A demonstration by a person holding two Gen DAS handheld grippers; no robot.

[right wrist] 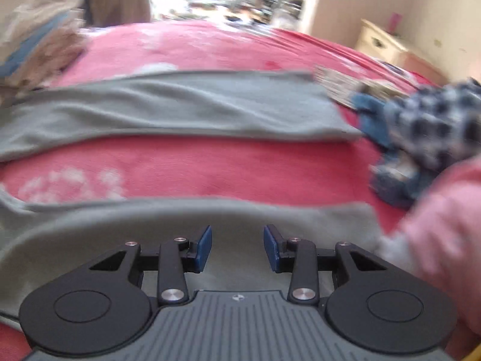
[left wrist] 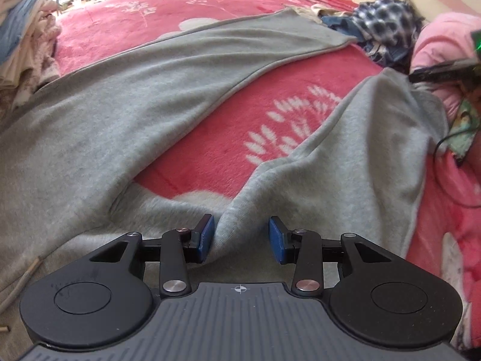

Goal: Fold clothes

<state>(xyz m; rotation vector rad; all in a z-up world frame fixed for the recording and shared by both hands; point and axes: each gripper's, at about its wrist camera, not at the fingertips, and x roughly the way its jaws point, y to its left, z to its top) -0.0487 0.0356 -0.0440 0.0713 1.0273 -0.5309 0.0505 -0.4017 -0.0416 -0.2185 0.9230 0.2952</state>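
At the upper left of the left wrist view a stack of folded laundry (left wrist: 21, 30) sat at the bed's edge, which suggested some clothes were already done. The grey trousers (left wrist: 120, 114) lay across the middle of the pink blanket (left wrist: 228, 144), legs splayed in a V, not yet folded. At lower centre the left gripper (left wrist: 242, 239) stood with jaws apart around a raised ridge of the near leg, nothing clamped. At the upper right a checked heap of clothes (left wrist: 387, 27) waited unfolded. In the blurred right wrist view, the right gripper (right wrist: 237, 248) hovered over the near leg (right wrist: 210, 219) at lower centre, jaws likewise apart. By my judgement, folding this garment had barely begun.
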